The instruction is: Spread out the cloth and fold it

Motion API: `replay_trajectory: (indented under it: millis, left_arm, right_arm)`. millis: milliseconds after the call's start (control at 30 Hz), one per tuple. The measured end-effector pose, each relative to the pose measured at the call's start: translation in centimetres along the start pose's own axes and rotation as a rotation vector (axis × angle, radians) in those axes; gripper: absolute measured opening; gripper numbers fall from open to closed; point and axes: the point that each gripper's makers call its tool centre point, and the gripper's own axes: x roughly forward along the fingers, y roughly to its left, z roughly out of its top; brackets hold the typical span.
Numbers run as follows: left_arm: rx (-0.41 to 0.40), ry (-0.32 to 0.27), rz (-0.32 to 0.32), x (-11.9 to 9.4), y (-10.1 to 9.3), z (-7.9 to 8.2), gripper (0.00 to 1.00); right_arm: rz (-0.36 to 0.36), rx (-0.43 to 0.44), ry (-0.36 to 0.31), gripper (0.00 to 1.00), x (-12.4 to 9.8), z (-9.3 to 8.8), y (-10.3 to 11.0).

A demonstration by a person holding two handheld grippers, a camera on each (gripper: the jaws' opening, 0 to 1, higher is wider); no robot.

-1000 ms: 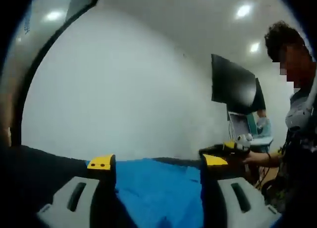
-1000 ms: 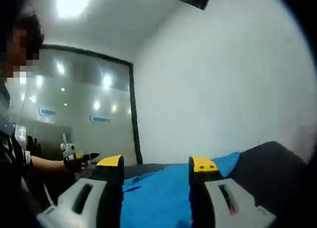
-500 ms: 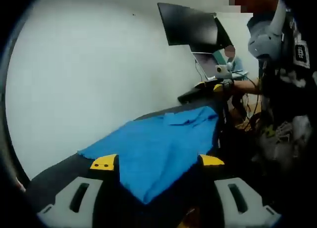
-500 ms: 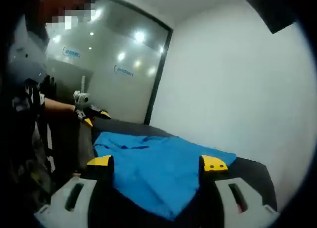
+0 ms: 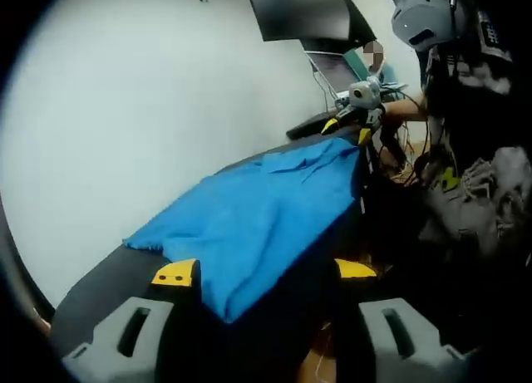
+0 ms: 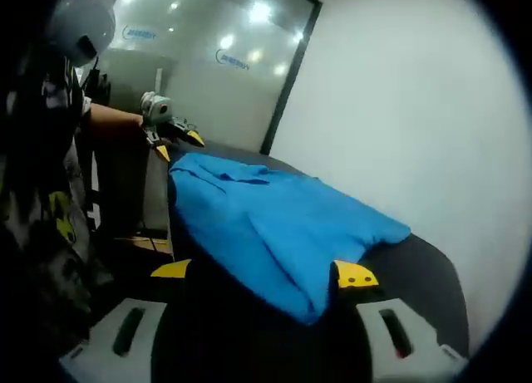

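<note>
A blue cloth (image 5: 258, 213) lies spread along the dark table (image 5: 100, 292). Its near corner hangs over the table edge between the jaws of my left gripper (image 5: 265, 271), which is open and holds nothing. At the cloth's far end the right gripper (image 5: 353, 127) hovers with its yellow tips apart. In the right gripper view the same cloth (image 6: 266, 221) runs away from my open right gripper (image 6: 263, 272), its near corner between the jaws. The left gripper (image 6: 174, 140) is at the cloth's far end there, open too.
A white wall runs along the table's far side. A dark monitor (image 5: 299, 9) hangs on it beyond the table. A glass partition (image 6: 208, 59) closes the other end. The person (image 5: 465, 84) stands at the table's (image 6: 416, 267) open long side.
Both views have swung down from the wall and ceiling onto the table and have drawn close to the cloth's two ends. The cloth has stayed flat and both grippers have stayed open.
</note>
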Motion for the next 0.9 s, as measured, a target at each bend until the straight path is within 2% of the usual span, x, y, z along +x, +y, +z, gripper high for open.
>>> replay_trajectory:
  millis: [67,133,233,300,367,400,567,700,767,900]
  left_arm:
    - [-0.019,-0.007,-0.005,0.1,0.3,0.0,0.67]
    - [-0.056,-0.018,0.02,-0.1,1.2,-0.1,0.69]
    - [-0.084,-0.047,0.044,-0.5,2.0,0.0,0.59]
    - [-0.097,-0.047,0.055,-0.6,2.8,-0.4,0.57]
    - [-0.108,-0.021,0.034,-0.4,2.9,-1.1,0.57]
    - [-0.13,-0.037,0.017,-0.4,2.8,-1.0,0.57]
    - [-0.112,-0.027,-0.006,-0.4,3.3,-1.1,0.57]
    - [-0.072,-0.007,0.028,-1.3,4.8,-1.5,0.51]
    - [-0.077,-0.018,0.013,-1.4,4.8,-1.1,0.44]
    - [-0.055,0.048,-0.114,-0.4,2.4,-1.5,0.41]
  right_arm:
    - [0.009,0.005,-0.003,0.64,0.1,0.0,-0.2]
    - [0.005,0.02,-0.009,0.64,0.2,0.0,-0.6]
    - [-0.036,0.012,0.005,0.55,0.3,-0.3,-1.8]
    - [-0.032,0.017,0.008,0.55,0.3,-0.4,-2.1]
    - [-0.023,0.019,0.008,0.54,0.3,-0.4,-1.9]
    - [-0.016,0.022,0.009,0.52,0.4,-0.4,-1.8]
    - [0.015,-0.009,0.006,0.43,0.4,-0.3,-0.9]
    - [0.004,-0.033,0.004,0.42,-0.2,-0.4,-1.1]
    - [-0.002,-0.009,0.002,0.42,-0.2,-0.7,-1.7]
    - [0.027,0.038,0.016,0.39,0.2,-0.9,-1.7]
